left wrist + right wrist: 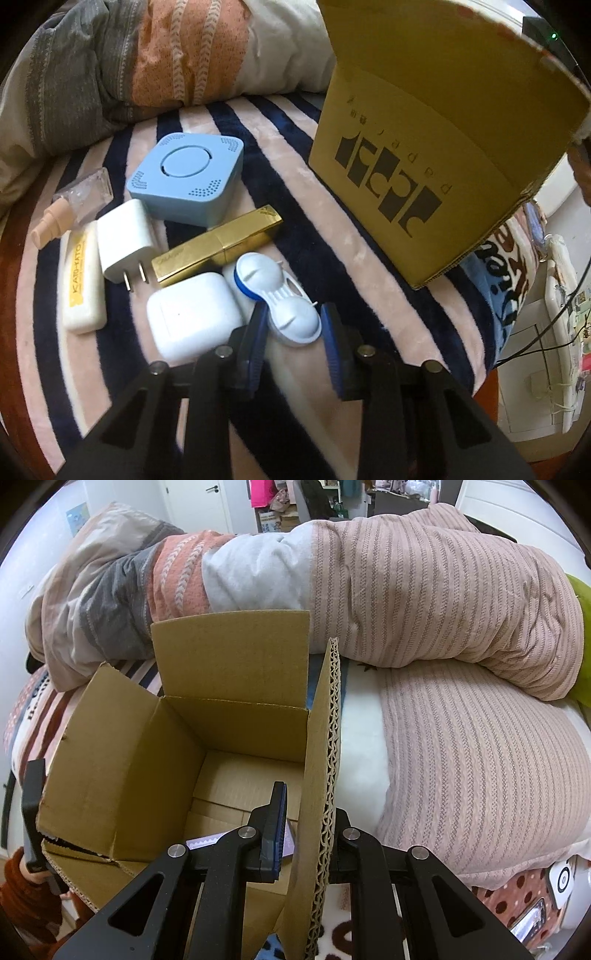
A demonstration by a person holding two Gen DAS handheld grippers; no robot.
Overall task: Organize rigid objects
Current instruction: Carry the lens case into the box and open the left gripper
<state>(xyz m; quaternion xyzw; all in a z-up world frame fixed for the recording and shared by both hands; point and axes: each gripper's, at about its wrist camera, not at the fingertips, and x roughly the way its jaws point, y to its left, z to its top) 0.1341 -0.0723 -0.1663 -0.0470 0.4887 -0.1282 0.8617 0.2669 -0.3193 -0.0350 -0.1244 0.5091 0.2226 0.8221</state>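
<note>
Lens case [280, 295] sits in the left claw [291, 343], pads barely pinching; it may slip. Right claw [306, 834] clamps box flap [321, 775].

The left gripper [293, 325] closes its blue pads on the near lobe of a white-and-blue contact lens case [277, 295] lying on the striped blanket [314, 229]. Beside it lie a white earbud case [194, 319], a gold box [218, 245], a white charger plug [123, 240] and a blue square device [188, 177]. A cardboard box [424, 147] stands near the blanket's right edge.
</note>
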